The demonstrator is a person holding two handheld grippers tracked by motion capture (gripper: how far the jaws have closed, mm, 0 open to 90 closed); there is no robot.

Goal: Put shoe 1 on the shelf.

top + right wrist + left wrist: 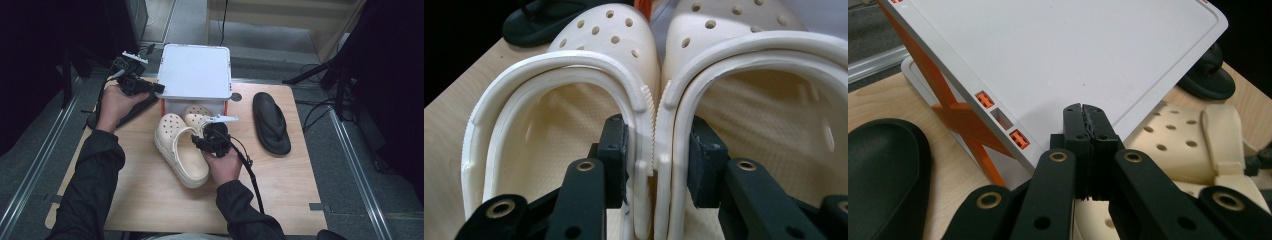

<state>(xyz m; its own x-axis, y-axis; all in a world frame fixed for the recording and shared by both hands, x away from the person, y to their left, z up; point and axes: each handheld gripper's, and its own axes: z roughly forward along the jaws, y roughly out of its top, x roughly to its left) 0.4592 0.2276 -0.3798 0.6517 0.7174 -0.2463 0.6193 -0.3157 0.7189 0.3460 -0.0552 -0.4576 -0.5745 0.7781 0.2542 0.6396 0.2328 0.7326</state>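
Right gripper (655, 150): it is clamping the inner side walls of both clogs together, one jaw inside each shoe, pads pressing on the two walls.
Left clog (179, 150): cream, w/ holes on the toe; it is lying near the middle of the tabletop (150, 200), toe pointing to the far edge, heel to the near edge.
Right clog (196, 119): it is touching the left clog side by side; in the high view its toe is reaching under the lid at the far edge.
Left gripper (1089, 125): jaws are closed together, nothing is showing between the tips; it is pressing against the near rim of the lid at the far left corner.
Lid (196, 70): white, flat, w/ orange clips; it is standing tilted over the box at the far edge.
Box (192, 105): white w/ orange corners, under the lid, at the middle of the far edge.
Black sandal (270, 122): it is lying flat toward the right edge, well apart from the clogs.
Second black sandal (883, 170): in the left gripper view it is lying on the tabletop just beside the box.
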